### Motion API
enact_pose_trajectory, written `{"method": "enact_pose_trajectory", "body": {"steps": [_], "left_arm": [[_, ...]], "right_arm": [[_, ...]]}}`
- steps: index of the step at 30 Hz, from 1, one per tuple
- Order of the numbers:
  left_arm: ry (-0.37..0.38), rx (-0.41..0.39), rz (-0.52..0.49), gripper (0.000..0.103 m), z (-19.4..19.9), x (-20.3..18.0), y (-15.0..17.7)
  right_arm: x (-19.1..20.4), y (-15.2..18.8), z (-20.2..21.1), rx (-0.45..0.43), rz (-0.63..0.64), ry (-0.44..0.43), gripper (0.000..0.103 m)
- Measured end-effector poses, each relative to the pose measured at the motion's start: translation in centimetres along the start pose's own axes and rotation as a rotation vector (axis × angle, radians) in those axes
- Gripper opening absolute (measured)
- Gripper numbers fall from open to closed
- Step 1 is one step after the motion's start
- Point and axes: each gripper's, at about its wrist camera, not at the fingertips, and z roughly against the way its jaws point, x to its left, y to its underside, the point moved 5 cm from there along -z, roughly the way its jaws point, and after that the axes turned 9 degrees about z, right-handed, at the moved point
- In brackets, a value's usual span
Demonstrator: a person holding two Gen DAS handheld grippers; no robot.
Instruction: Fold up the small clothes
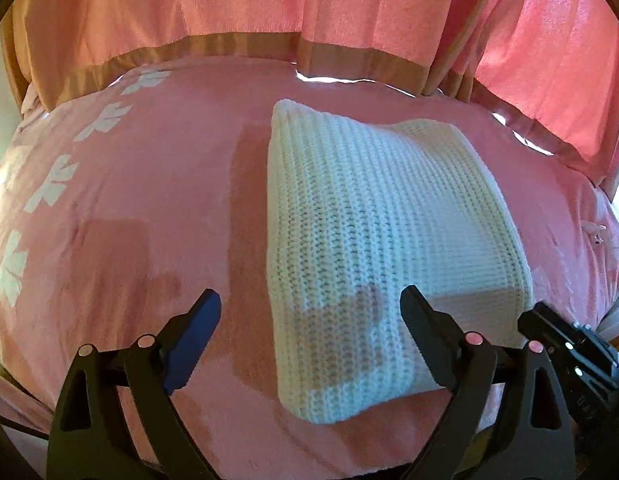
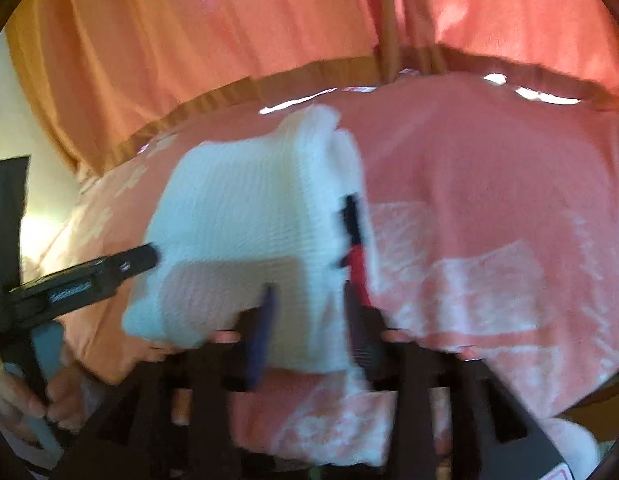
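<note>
A white knitted garment point(image 1: 373, 232) lies folded into a thick rectangle on the pink blanket point(image 1: 149, 184). My left gripper point(image 1: 309, 312) is open and empty, hovering over the garment's near left corner. In the blurred right wrist view the garment point(image 2: 245, 216) fills the middle. My right gripper point(image 2: 309, 304) has its jaws apart on either side of the garment's near right edge, and I cannot tell whether they touch it. The left gripper also shows in the right wrist view point(image 2: 109, 268), at the garment's left side.
Pink curtains with a tan hem point(image 1: 309, 8) hang close behind the bed. White bow patterns point(image 1: 49, 184) mark the blanket's left part. A person's hand point(image 2: 37, 396) holds the left gripper's handle at lower left.
</note>
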Motion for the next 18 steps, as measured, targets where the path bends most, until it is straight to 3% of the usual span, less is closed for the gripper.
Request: {"method": "enact_pose_trajectory", "body": {"steps": [6,12,18], "left_arm": [[0.05,0.027,0.019,0.09,0.2,-1.1,-0.5],[0.121,0.1,0.097,0.09,-2.0,-1.0,-1.8],[0.139,0.152,0.16,0.092,-5.3,0.2,-2.3]], "right_arm": [[-2.1,-1.3,-0.1,-0.018,-0.034,-0.004,0.056],[-2.1,-1.5,-3.2,0.045,-0.052,-0.063,0.064],[-1.5,-0.6,-6.6,0.122,-0.095,-0.145,0.07]]}}
